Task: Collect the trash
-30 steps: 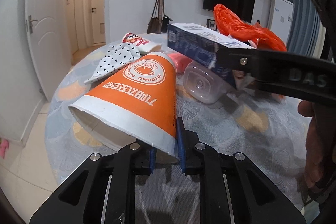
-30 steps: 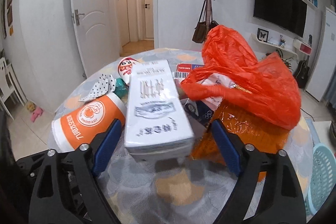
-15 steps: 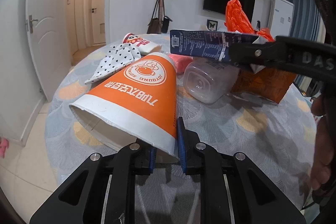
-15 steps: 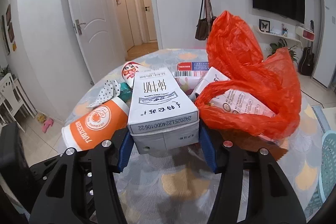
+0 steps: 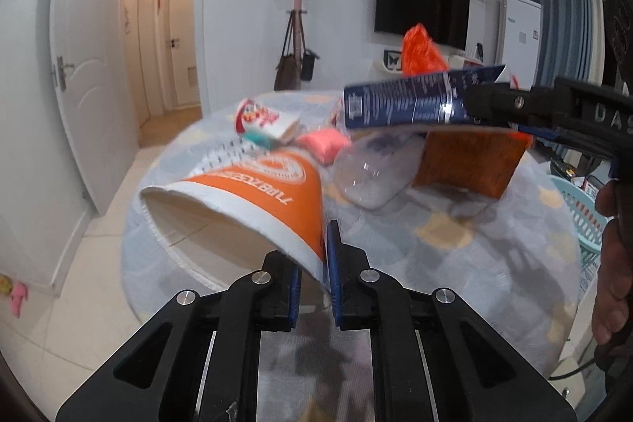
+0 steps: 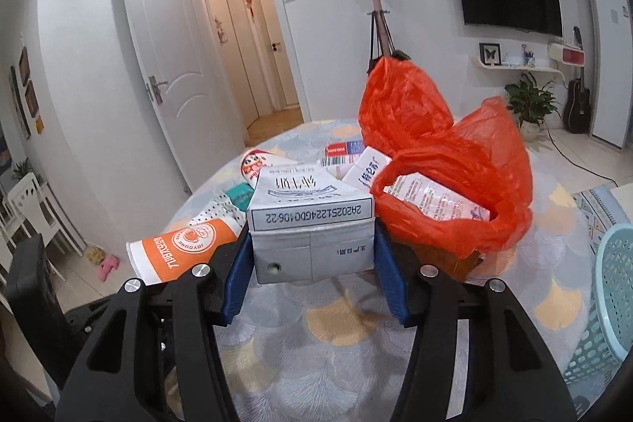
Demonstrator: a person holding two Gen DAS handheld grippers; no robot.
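Left wrist view: the left claw (image 5: 314, 275) pinches the rim wall of the orange-and-white paper cup (image 5: 245, 200), and its jaws are closing tighter on that thin wall. A second ago the cup lay close over the round, pale patterned worktop (image 5: 455, 252); now it hangs higher, mouth tipped toward the floor, so it looks lifted clear. Across the view, the right claw (image 5: 494, 105) carries the dark blue and white milk carton (image 5: 403, 101) above a clear plastic tub (image 5: 372, 173).

Right wrist view: the right claw (image 6: 312, 263) was spread wide around the carton (image 6: 310, 220) a second ago; now its blue pads clamp the sides. The orange plastic trash bag (image 6: 447, 184) stands open just beside it. Both pieces seem ready to drop in.
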